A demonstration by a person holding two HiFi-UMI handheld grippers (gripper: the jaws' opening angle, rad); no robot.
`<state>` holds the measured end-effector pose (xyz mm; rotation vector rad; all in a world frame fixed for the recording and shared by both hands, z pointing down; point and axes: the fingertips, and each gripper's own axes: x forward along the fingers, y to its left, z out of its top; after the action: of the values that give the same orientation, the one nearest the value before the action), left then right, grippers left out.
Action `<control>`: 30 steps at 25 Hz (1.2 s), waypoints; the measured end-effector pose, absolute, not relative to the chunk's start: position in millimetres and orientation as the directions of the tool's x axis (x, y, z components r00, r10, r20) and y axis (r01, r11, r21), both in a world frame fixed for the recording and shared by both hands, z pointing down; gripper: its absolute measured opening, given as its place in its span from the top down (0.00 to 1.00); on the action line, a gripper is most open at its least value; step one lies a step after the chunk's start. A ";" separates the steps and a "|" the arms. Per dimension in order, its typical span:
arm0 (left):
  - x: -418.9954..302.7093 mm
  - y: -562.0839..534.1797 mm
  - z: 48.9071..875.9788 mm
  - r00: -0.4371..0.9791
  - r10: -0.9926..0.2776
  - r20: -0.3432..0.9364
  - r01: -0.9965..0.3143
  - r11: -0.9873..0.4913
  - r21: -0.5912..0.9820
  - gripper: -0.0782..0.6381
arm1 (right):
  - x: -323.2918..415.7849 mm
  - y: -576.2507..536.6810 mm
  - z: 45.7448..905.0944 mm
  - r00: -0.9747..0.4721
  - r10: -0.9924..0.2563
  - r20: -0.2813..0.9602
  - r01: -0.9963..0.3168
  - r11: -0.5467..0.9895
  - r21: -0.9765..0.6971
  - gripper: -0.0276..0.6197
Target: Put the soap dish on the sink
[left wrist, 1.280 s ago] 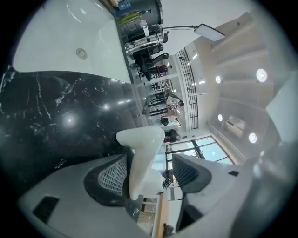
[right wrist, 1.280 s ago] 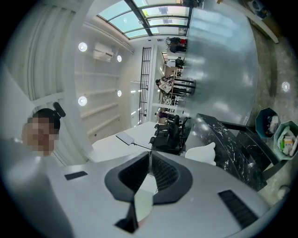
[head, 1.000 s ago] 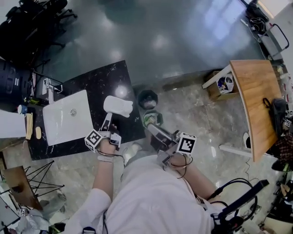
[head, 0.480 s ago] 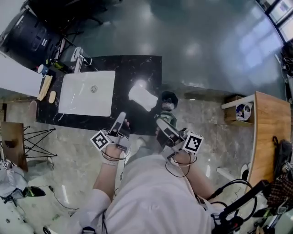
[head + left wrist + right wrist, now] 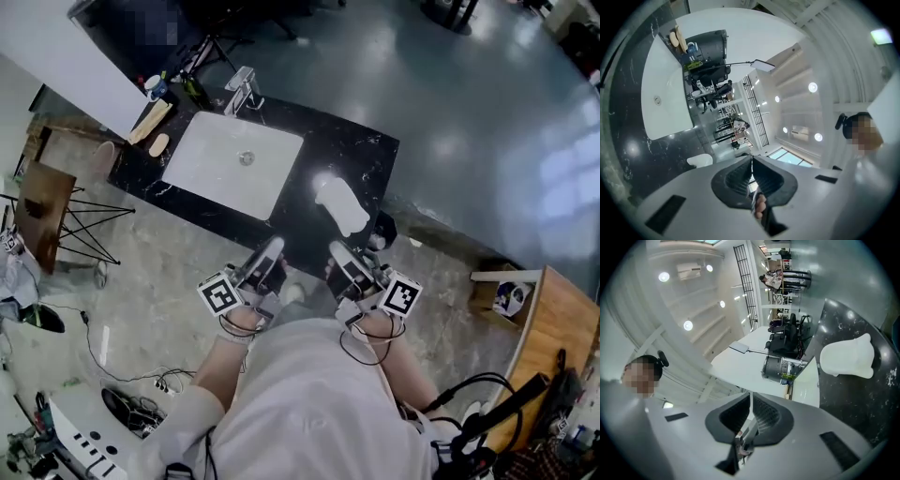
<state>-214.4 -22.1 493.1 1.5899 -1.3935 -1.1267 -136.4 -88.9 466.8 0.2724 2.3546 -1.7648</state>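
Observation:
The white soap dish (image 5: 340, 204) lies on the black marble counter (image 5: 319, 155), just right of the white sink basin (image 5: 234, 164), with nothing touching it. My left gripper (image 5: 272, 246) is off the counter's front edge, lifted near the body. Its jaws have just been closing and are now shut with nothing between them. My right gripper (image 5: 337, 251) is beside it, also shut and empty. The dish (image 5: 700, 161) shows small at the left gripper view's lower left, next to the basin (image 5: 665, 101). In the right gripper view the dish (image 5: 847, 357) sits at the right.
A chrome faucet (image 5: 242, 91) stands behind the basin. Soap bars and bottles (image 5: 155, 122) lie at the counter's left end. A black bin (image 5: 382, 230) is on the floor by the counter's right end, a wire-legged stand (image 5: 56, 216) at the left, a wooden table (image 5: 562, 328) at the lower right.
Both grippers have pulled back from the counter toward the body and risen. The left gripper, open at the soap dish before, is now shut and away from it. The head view has swung.

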 end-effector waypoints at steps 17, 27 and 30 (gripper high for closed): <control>-220.8 19.6 465.6 -0.079 -0.968 -0.239 -0.363 -0.195 0.911 0.88 | -161.9 -53.4 460.2 -0.948 0.169 -0.269 0.307 0.270 -0.913 0.91; -204.5 5.4 468.4 -0.018 -0.968 -0.251 -0.274 -0.237 0.932 0.88 | -157.0 -59.8 465.7 -0.953 0.151 -0.262 0.295 0.271 -0.916 0.91; -201.2 -0.7 466.7 0.002 -0.967 -0.253 -0.269 -0.245 0.931 0.88 | -154.0 -64.7 466.3 -0.955 0.137 -0.264 0.292 0.273 -0.917 0.91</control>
<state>-201.2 -0.7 466.7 1.5886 -1.3026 -1.2816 -154.0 -64.7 466.3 0.4070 2.3979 -1.7725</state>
